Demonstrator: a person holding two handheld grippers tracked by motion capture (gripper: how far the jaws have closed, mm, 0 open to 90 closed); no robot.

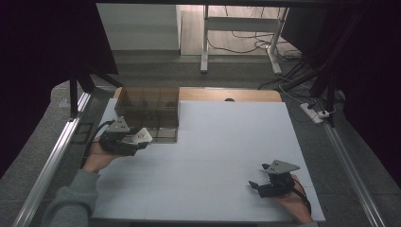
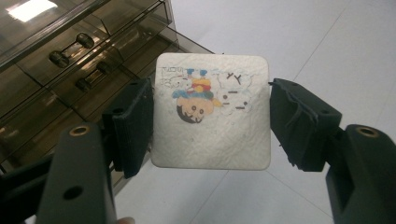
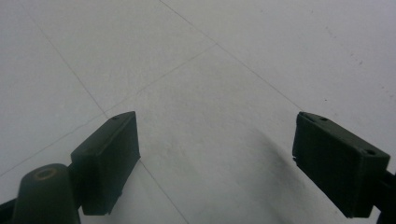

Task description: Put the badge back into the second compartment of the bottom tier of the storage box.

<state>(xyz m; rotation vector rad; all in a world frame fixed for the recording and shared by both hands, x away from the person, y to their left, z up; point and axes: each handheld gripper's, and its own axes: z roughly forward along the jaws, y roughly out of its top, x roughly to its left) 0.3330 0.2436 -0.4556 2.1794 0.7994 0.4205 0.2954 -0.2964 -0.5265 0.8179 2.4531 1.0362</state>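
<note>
Forearms and hands are coming in at the bottom of the high view: the left gripper is holding a white square coaster just in front of the smoked drawer cabinet at the desk's far left, apparently to put it away there, while the right gripper is resting low near the front right corner with bare white surface all round it, so that hand is staying out of the way. Black jaws are framing the left gripper view, pinching the coaster by its two side edges, with the cartoon print facing the camera upside down; the cabinet is lying close at the left, its drawers with dark knobs looking shut, so one would seemingly need pulling first. Along the right gripper view the jaws are standing spread apart on nothing, above the plain desk.
</note>
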